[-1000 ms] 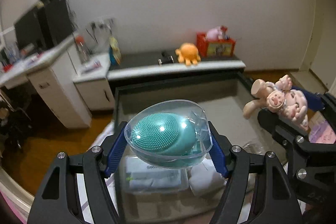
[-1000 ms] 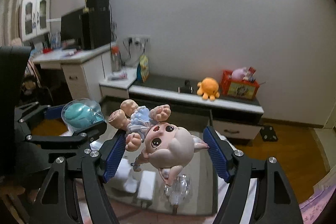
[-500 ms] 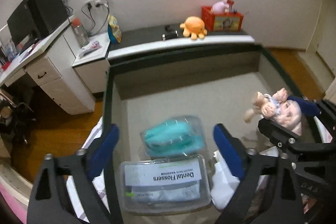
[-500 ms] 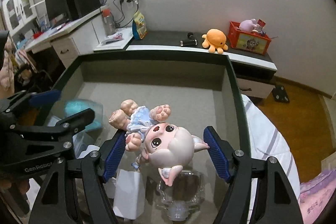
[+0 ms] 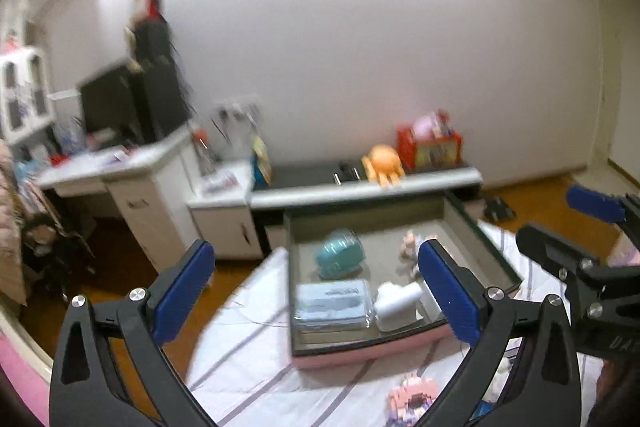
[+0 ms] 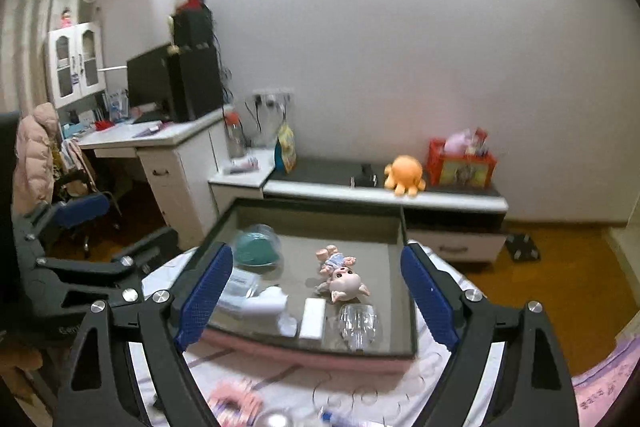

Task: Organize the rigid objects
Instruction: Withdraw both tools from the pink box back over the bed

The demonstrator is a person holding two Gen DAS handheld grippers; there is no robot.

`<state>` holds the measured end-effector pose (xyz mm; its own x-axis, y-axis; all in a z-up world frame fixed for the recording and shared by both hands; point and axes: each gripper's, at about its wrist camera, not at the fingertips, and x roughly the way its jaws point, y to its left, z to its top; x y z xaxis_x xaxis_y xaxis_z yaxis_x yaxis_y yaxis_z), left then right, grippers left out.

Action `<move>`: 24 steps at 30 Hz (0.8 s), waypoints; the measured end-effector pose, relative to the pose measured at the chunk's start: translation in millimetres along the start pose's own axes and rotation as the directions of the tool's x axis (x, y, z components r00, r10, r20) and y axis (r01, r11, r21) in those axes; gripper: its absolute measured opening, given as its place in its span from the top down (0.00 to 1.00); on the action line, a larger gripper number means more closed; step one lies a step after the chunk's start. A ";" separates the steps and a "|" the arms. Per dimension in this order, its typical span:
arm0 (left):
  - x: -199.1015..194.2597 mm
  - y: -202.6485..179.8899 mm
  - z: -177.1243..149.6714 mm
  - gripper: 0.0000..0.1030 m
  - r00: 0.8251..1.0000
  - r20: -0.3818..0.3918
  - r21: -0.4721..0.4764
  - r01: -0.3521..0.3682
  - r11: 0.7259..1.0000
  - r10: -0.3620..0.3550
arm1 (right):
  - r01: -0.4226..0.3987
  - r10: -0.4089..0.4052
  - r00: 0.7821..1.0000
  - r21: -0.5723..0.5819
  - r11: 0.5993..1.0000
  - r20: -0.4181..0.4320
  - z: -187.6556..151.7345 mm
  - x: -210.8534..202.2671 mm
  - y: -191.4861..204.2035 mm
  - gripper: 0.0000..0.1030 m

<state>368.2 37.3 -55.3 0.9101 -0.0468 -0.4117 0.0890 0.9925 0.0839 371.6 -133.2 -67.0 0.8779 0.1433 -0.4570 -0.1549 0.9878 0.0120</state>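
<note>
My left gripper (image 5: 316,291) is spread wide and still opening with nothing in it; my right gripper (image 6: 316,293) is opening too, its blue pads clear of everything. Both hang above the pink-sided box (image 6: 304,349) on the striped bedsheet (image 5: 256,359); in the box the pig doll (image 6: 340,275) lies on its back, long axis running front to back, head toward me and feet toward the far wall. The teal brush in its clear dome (image 6: 256,247) sits in the far left corner, well apart from the doll; I cannot tell which way it points.
</note>
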 end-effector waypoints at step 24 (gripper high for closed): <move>-217.0 -23.2 -95.8 0.00 0.962 0.266 -0.046 -0.051 0.998 0.061 | 0.136 -0.117 0.951 -0.049 0.989 0.286 -101.0 -213.4 50.9 0.15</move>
<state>129.9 35.2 -54.9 0.9887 -0.0142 -0.1492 0.0238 0.9977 0.0628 130.6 -119.6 -58.7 0.9827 0.0380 -0.1813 -0.0558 0.9940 -0.0942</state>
